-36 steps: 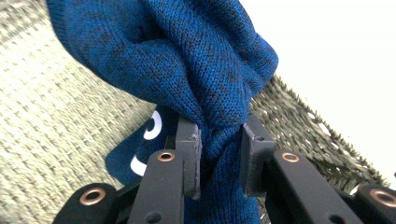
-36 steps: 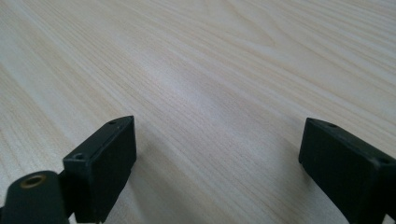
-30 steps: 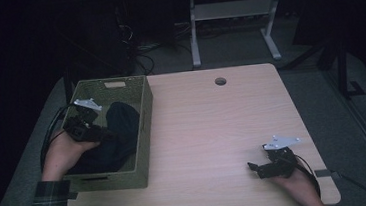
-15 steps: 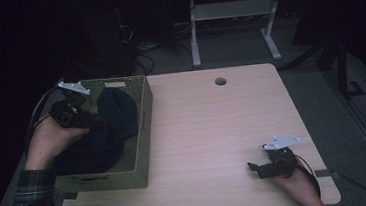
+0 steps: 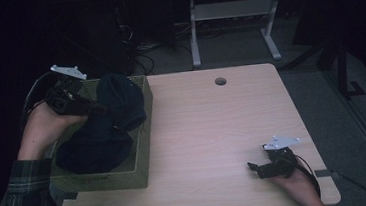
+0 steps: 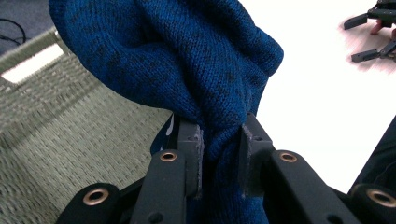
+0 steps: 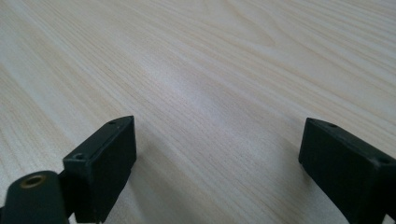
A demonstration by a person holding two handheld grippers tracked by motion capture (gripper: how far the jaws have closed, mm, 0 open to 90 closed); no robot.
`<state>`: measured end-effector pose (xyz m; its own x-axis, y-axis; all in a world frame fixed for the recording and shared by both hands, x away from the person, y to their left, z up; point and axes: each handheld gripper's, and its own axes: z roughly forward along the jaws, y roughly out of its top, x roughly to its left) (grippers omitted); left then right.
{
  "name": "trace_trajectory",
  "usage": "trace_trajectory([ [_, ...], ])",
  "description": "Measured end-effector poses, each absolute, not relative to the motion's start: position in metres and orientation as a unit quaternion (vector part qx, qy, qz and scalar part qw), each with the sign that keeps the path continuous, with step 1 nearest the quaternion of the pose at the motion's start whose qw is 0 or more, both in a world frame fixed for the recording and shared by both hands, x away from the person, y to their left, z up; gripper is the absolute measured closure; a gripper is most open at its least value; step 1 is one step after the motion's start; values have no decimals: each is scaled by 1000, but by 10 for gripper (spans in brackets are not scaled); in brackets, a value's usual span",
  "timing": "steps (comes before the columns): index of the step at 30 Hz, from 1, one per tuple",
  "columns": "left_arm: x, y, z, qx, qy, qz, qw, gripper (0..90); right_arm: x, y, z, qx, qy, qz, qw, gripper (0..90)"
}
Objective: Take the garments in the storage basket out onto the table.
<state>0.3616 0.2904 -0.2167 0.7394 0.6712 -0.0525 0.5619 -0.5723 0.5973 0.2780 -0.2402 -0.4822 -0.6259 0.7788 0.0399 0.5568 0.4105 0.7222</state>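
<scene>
A dark blue knit garment (image 5: 114, 119) hangs partly lifted out of an olive woven basket (image 5: 142, 151) at the table's left. My left gripper (image 5: 96, 109) is above the basket's left side, shut on a bunched fold of the garment. In the left gripper view the knit (image 6: 187, 60) is pinched between the two pads of the left gripper (image 6: 222, 140), with the basket's weave (image 6: 70, 140) behind it. My right gripper (image 5: 257, 169) rests low at the table's front right, open. Bare wood lies between the wide-apart jaws of the right gripper (image 7: 219, 154).
The light wooden table (image 5: 213, 130) has a round cable hole (image 5: 220, 81) near its far edge. A white desk frame (image 5: 233, 13) and cables stand on the dark floor behind. My right gripper (image 6: 373, 32) also appears far off in the left gripper view.
My left gripper has risen and drawn toward the basket's far-left corner, pulling the blue garment up with it. The right gripper has stayed put.
</scene>
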Motion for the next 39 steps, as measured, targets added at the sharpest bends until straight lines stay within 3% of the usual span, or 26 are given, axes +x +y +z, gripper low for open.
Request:
trace_trajectory([
  [22, 367, 242, -177, 898, 296, 80, 315, 748, 278, -240, -482, 404, 826, 361, 153, 108],
  [39, 376, 177, -169, 910, 249, 62, 325, 748, 278, -240, -482, 405, 826, 362, 153, 107],
])
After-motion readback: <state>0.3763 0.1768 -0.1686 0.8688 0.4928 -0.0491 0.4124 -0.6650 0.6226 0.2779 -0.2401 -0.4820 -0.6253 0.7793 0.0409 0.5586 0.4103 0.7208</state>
